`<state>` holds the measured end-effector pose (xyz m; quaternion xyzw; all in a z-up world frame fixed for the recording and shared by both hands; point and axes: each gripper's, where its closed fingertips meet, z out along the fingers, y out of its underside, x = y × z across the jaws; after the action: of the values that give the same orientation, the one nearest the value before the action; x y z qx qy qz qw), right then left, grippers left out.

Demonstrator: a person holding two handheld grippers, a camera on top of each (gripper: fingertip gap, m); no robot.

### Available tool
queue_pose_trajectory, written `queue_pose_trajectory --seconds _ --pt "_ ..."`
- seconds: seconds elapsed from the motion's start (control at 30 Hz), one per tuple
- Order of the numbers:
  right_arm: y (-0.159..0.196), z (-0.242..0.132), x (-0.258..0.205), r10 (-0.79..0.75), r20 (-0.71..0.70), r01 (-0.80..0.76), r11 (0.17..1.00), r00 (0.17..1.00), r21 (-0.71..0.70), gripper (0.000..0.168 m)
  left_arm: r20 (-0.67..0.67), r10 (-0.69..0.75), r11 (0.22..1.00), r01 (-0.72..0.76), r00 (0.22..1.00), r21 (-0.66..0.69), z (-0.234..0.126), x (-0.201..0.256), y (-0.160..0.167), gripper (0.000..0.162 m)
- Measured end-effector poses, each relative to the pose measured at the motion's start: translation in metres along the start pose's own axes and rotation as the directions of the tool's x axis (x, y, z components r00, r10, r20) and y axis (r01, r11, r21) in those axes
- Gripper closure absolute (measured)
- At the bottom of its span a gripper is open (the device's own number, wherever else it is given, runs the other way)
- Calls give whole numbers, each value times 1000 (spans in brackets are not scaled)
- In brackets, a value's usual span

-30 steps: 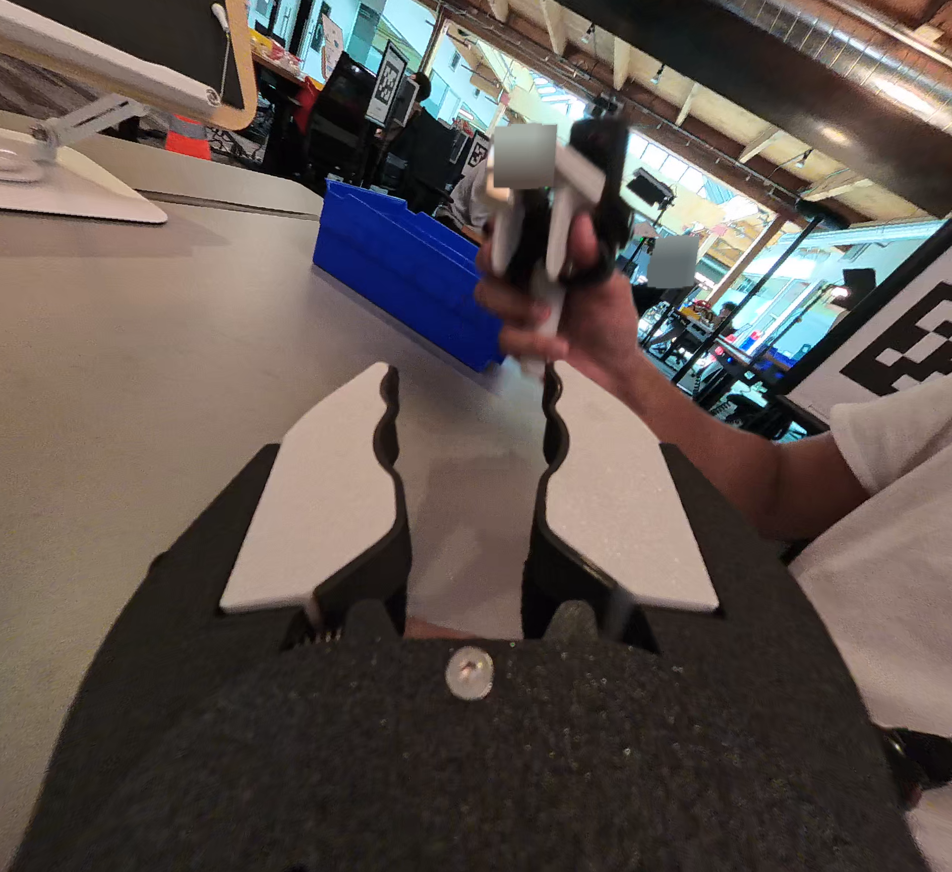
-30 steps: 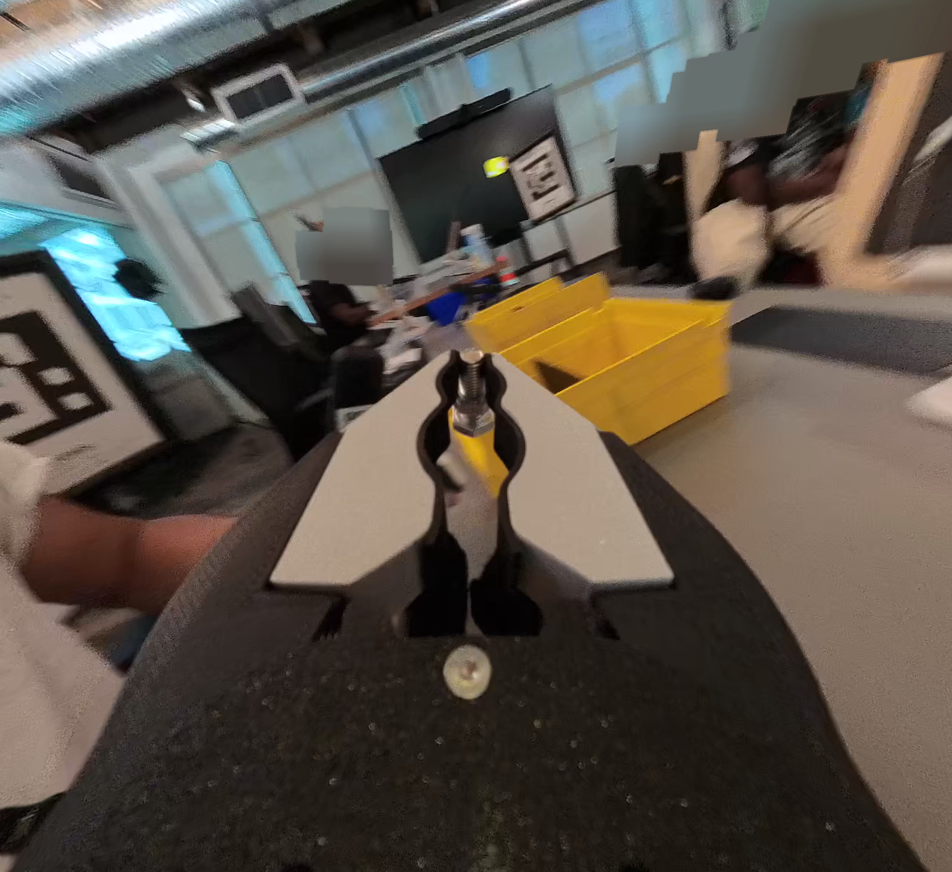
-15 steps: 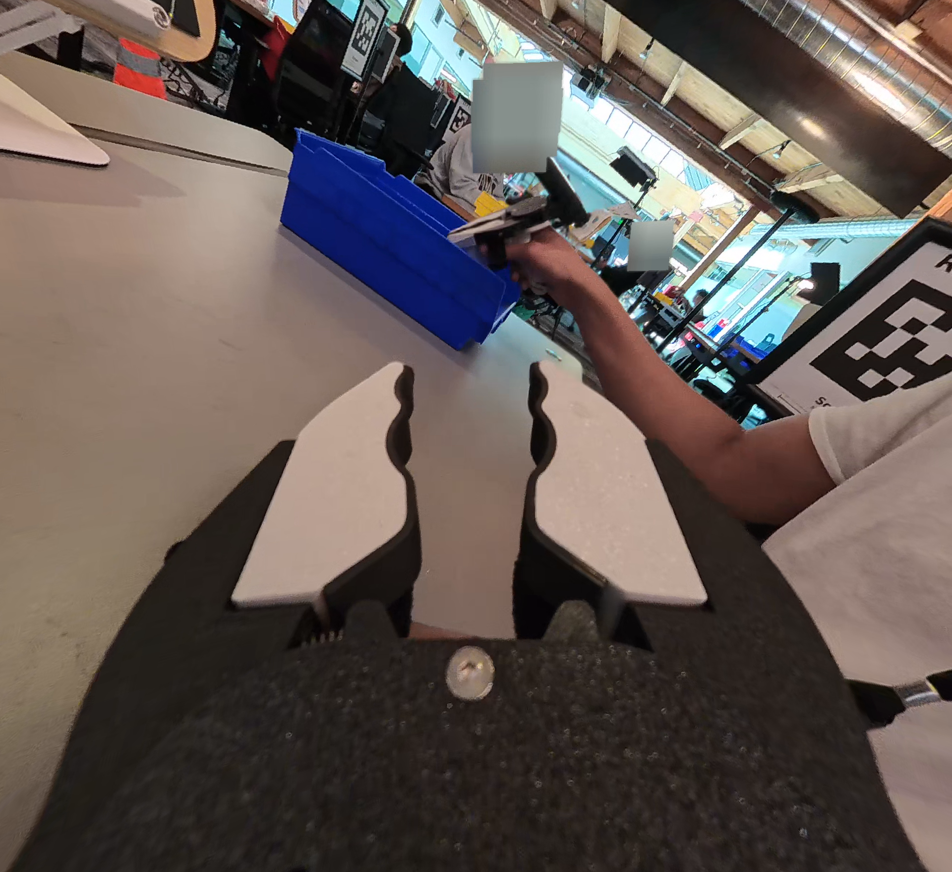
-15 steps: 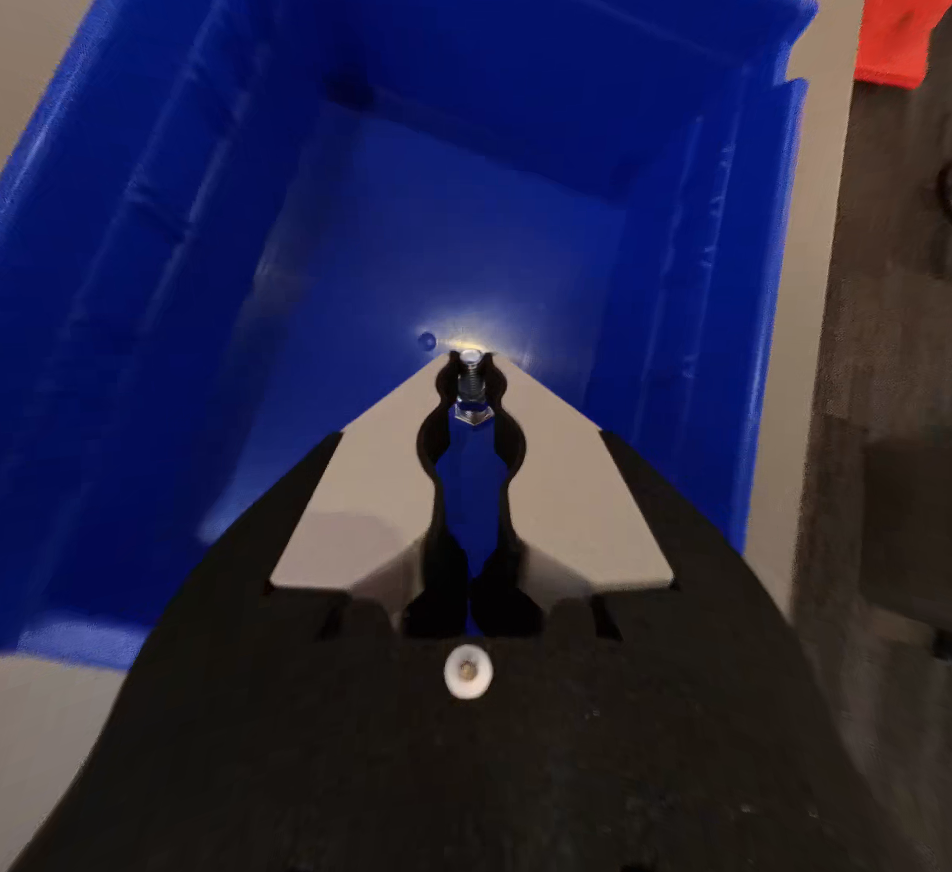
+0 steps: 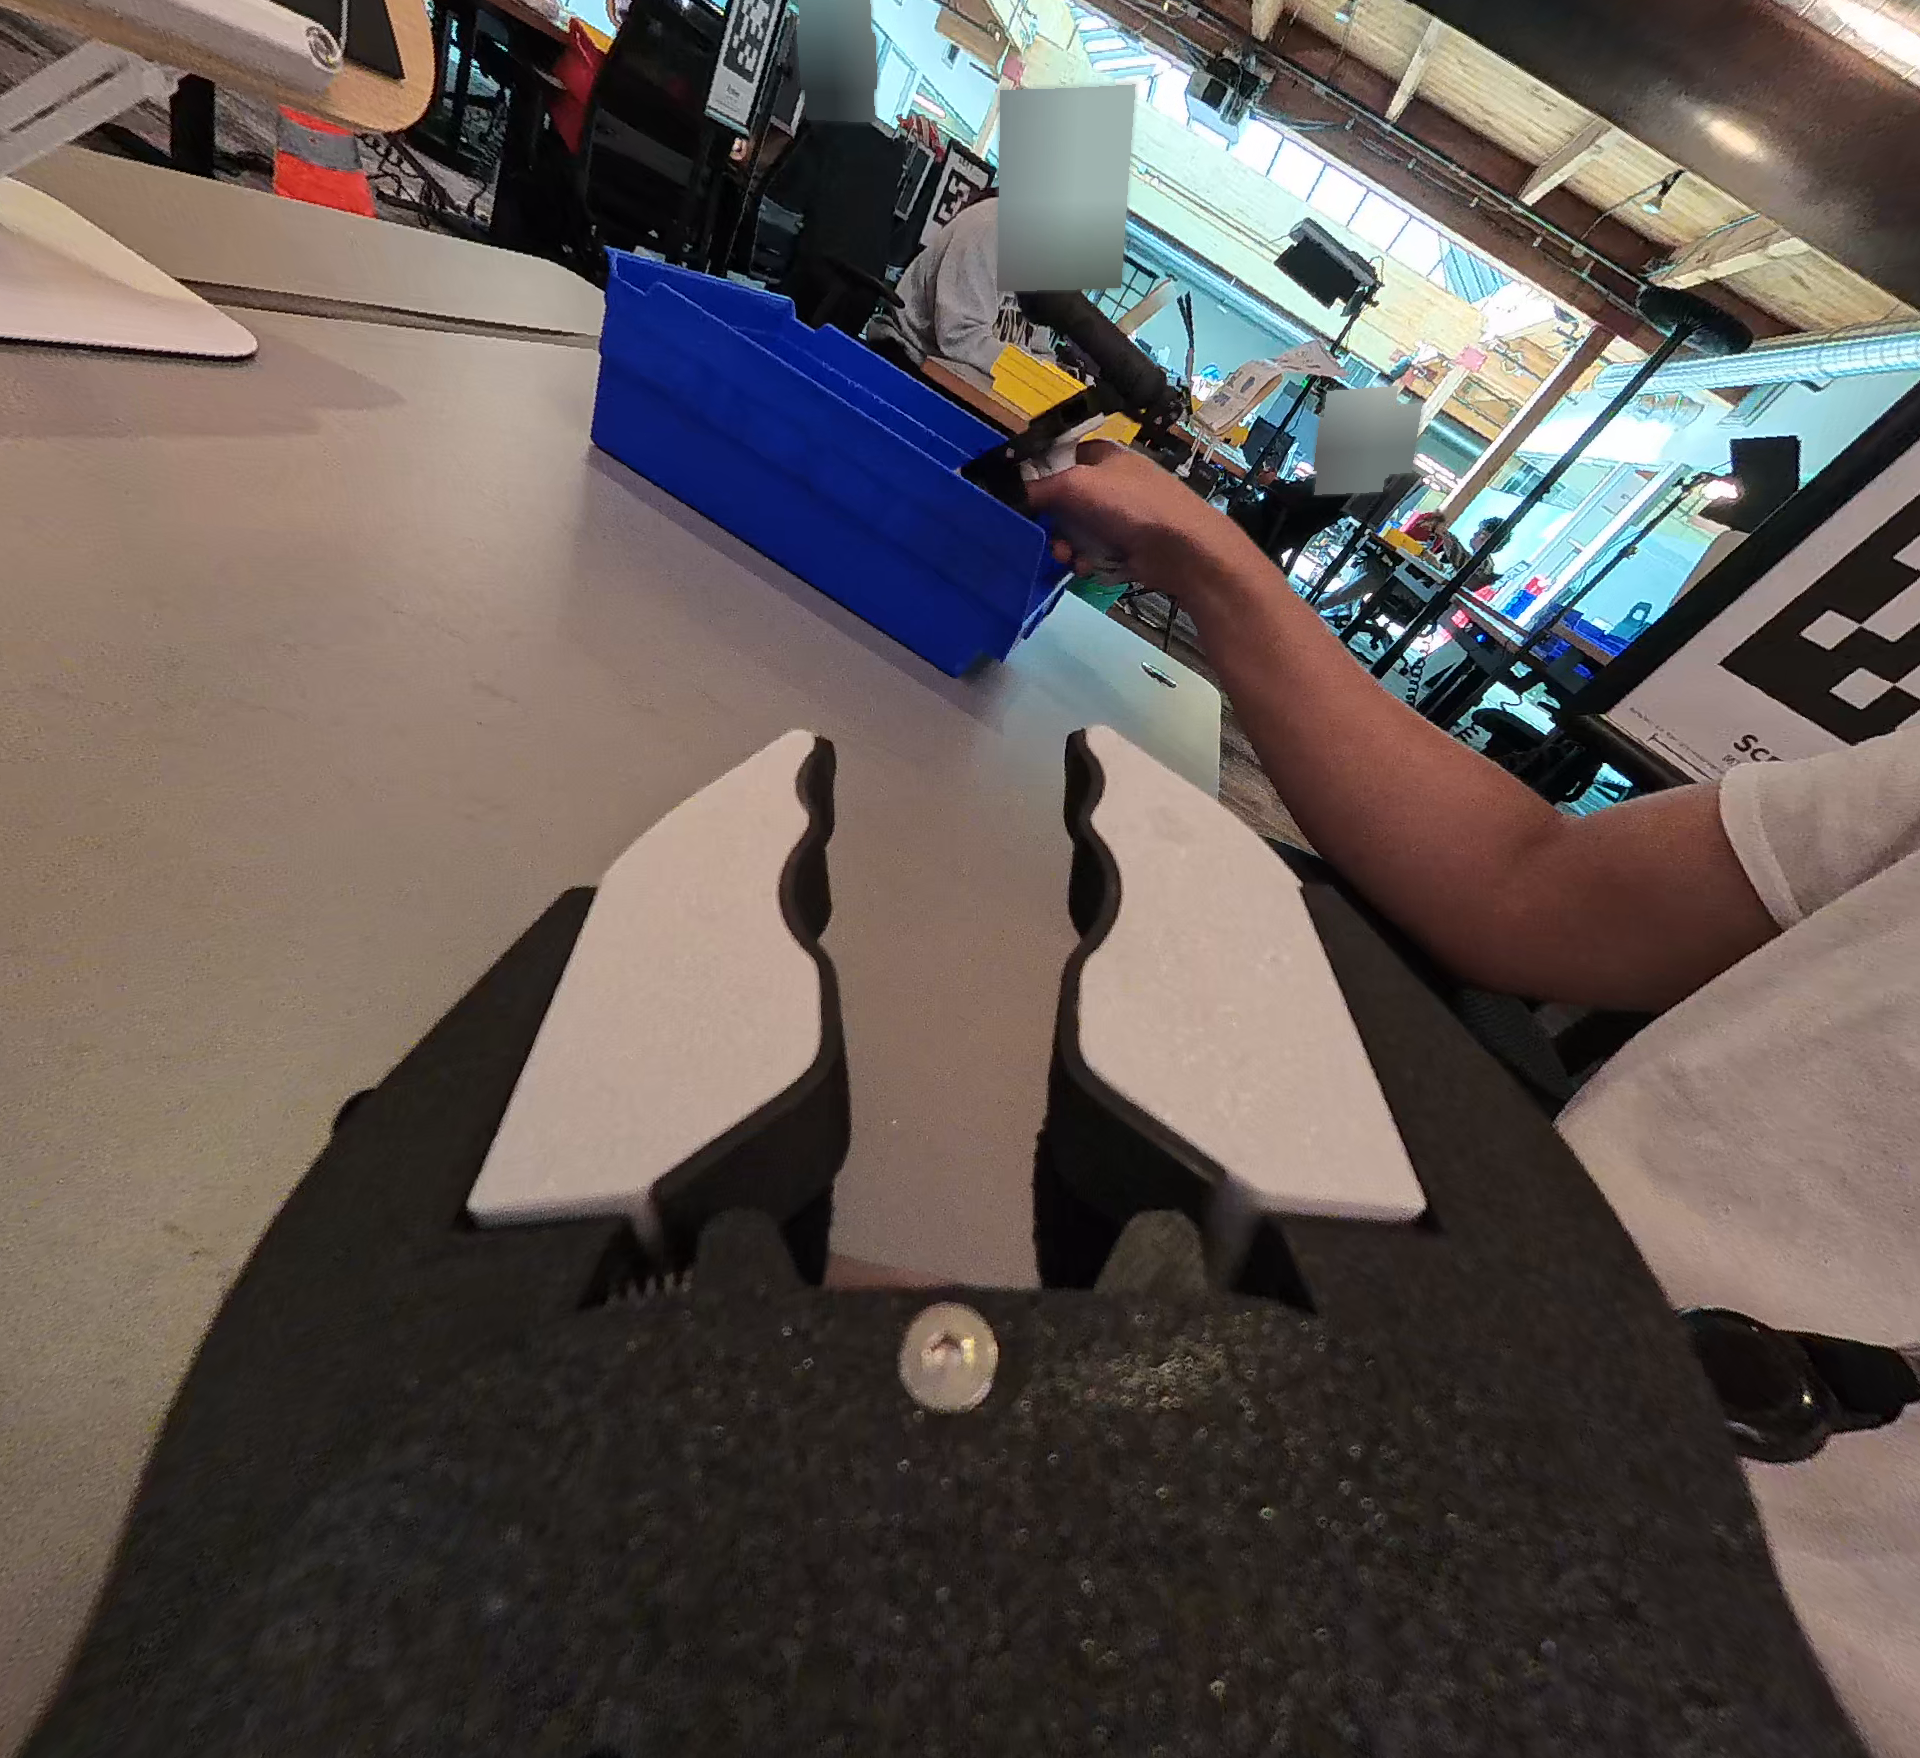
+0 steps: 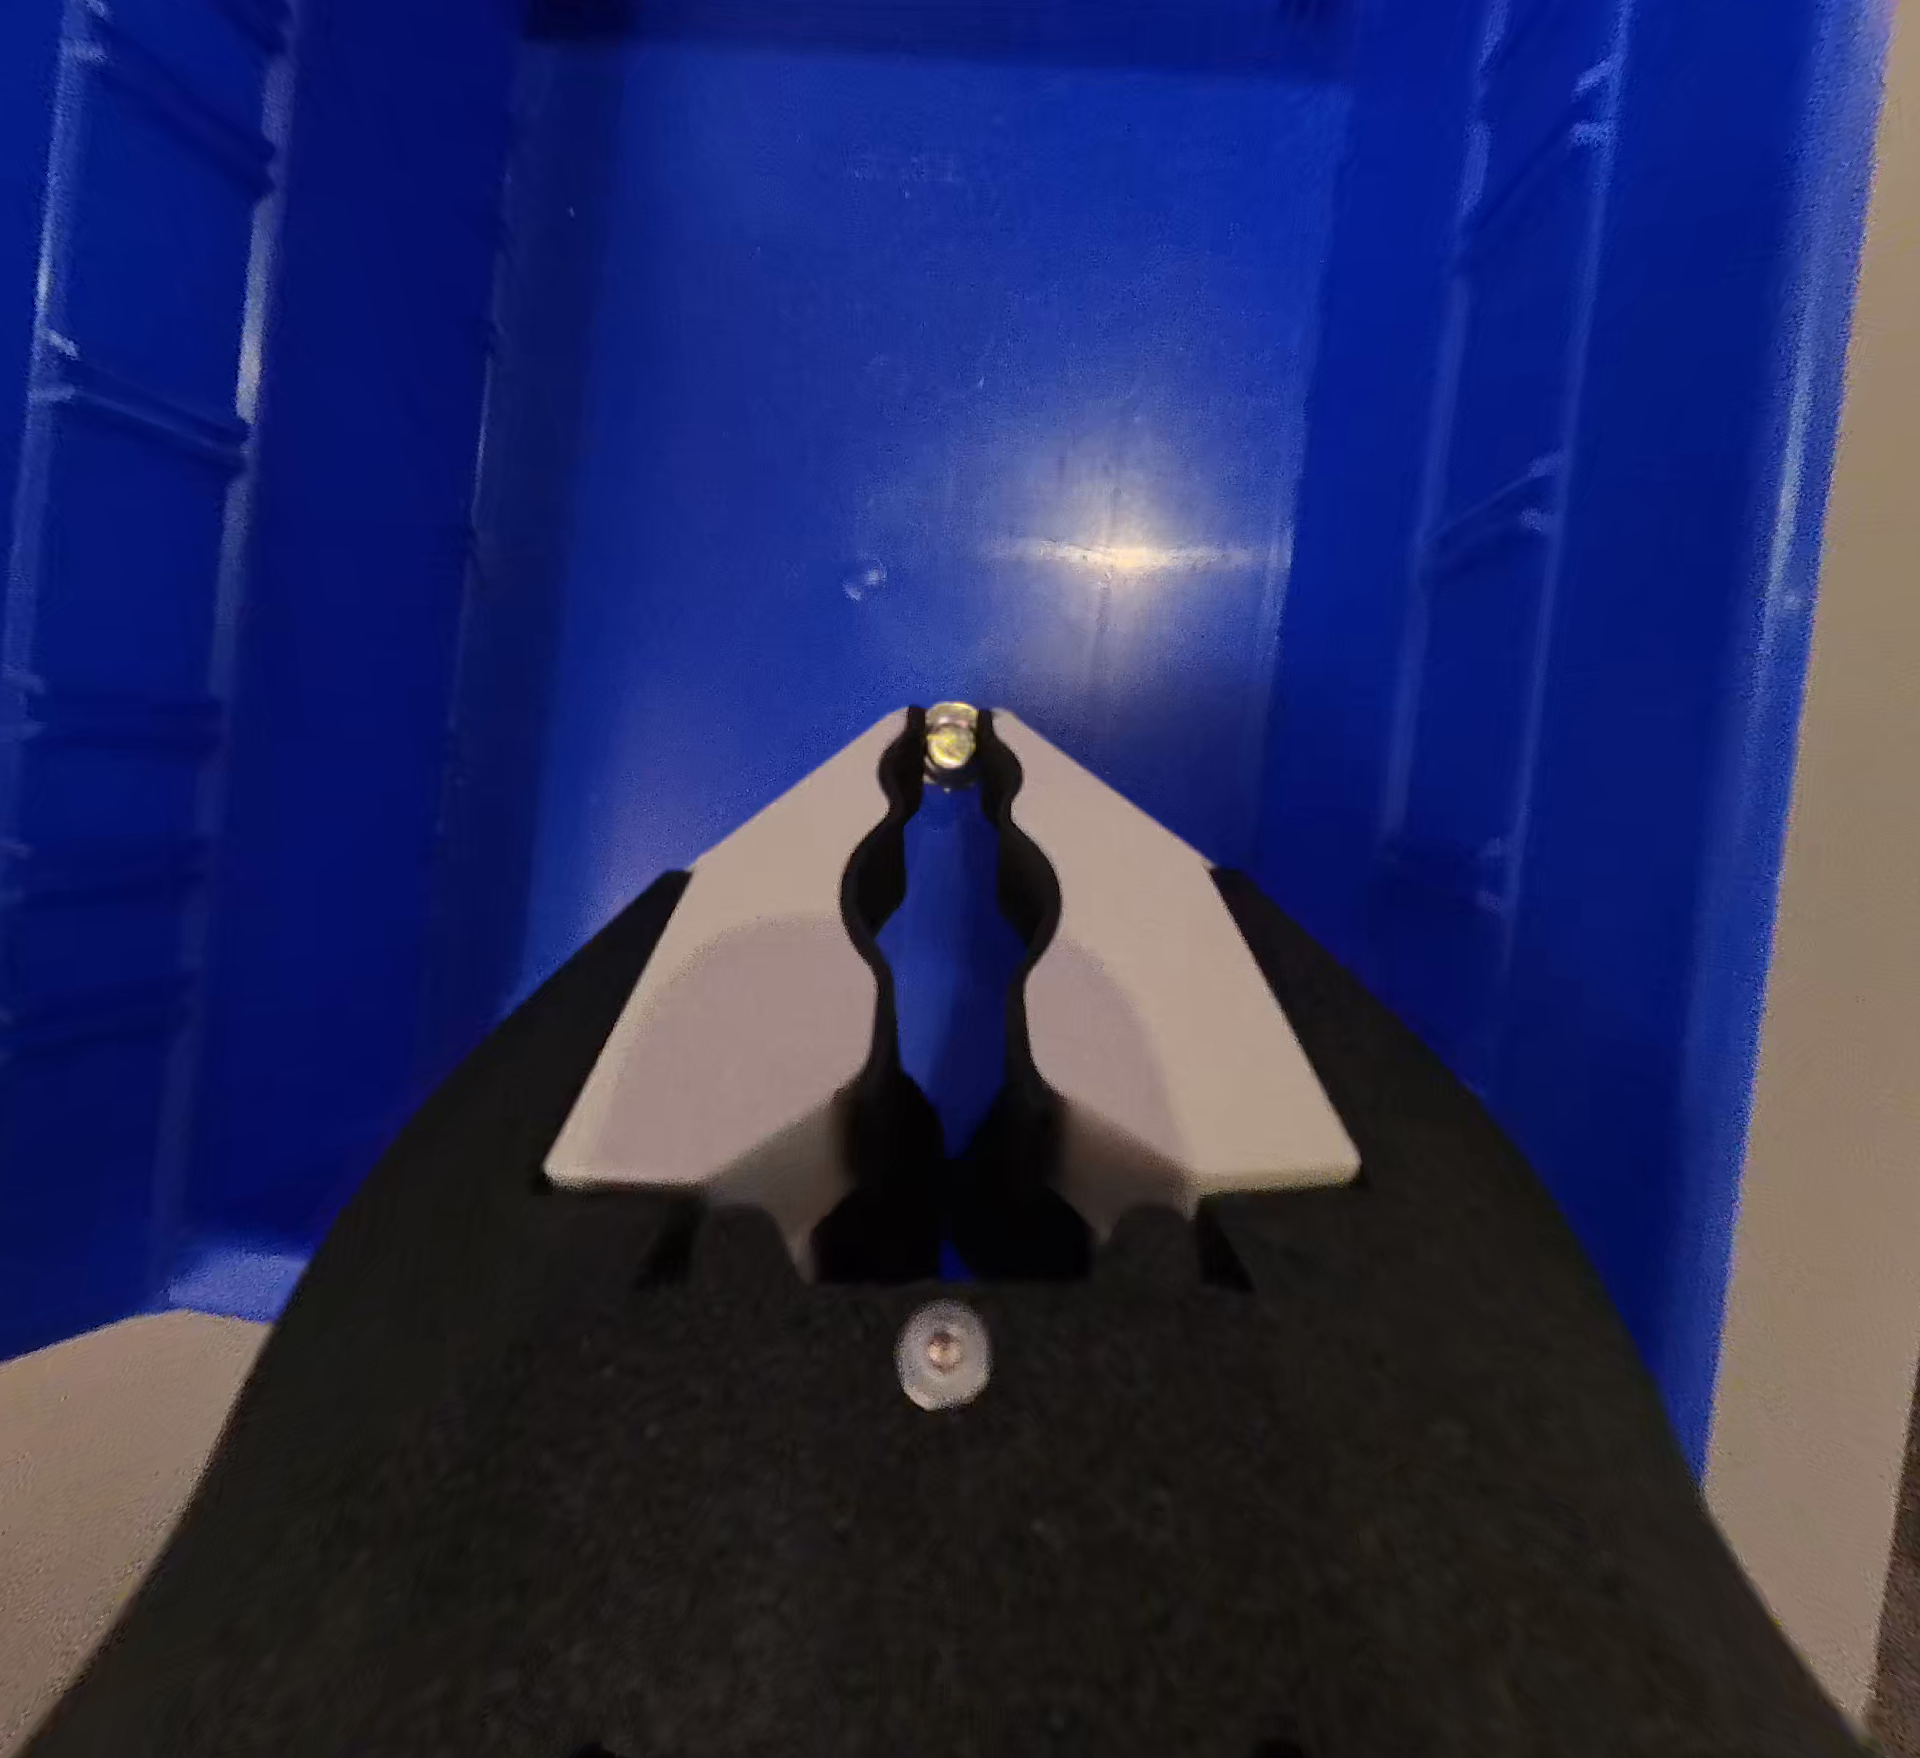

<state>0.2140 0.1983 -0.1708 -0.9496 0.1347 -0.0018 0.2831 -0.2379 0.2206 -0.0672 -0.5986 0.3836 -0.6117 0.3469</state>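
Observation:
My right gripper (image 6: 951, 729) is shut on a small silver bolt (image 6: 951, 747) held at its fingertips. It points down into an open blue bin (image 6: 1558, 358), above the bin's bare floor. In the left wrist view the same blue bin (image 5: 810, 482) stands on the grey table (image 5: 312, 669), and the right gripper (image 5: 1023, 461), held by a hand, dips over its near right rim. My left gripper (image 5: 948, 752) is open and empty, low over the table, well short of the bin.
A white monitor stand base (image 5: 94, 295) sits at the table's far left. The table's right edge (image 5: 1195, 721) lies just past the bin. A person's arm (image 5: 1455, 825) reaches across on the right. A board with a black and white marker (image 5: 1839, 628) stands beyond.
My right gripper swung from facing a yellow bin to pointing down into the blue bin, then sank lower, with the bolt still held. My left gripper barely moved.

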Motion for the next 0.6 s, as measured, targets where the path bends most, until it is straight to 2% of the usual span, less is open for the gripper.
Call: queue_pose_trajectory --seconds 0.23,0.37,0.5,0.57,0.6 --pt "8 -5 4 -84 -88 79 995 993 -61 159 0 3 1000 -3 1000 -6 0 1 1 120" --pt "11 -9 24 -120 -205 102 990 971 -95 159 3 9 1000 -9 1000 -21 1 1 4 120" --pt "11 -11 28 -99 -229 82 993 968 -79 158 14 30 999 -30 999 -29 2 0 4 120" --pt "9 -17 27 -94 -238 82 995 967 -62 139 14 29 999 -29 999 -37 3 0 6 120" --pt "3 -25 24 -95 -232 90 995 968 -33 137 16 31 999 -30 999 -41 3 0 7 120"
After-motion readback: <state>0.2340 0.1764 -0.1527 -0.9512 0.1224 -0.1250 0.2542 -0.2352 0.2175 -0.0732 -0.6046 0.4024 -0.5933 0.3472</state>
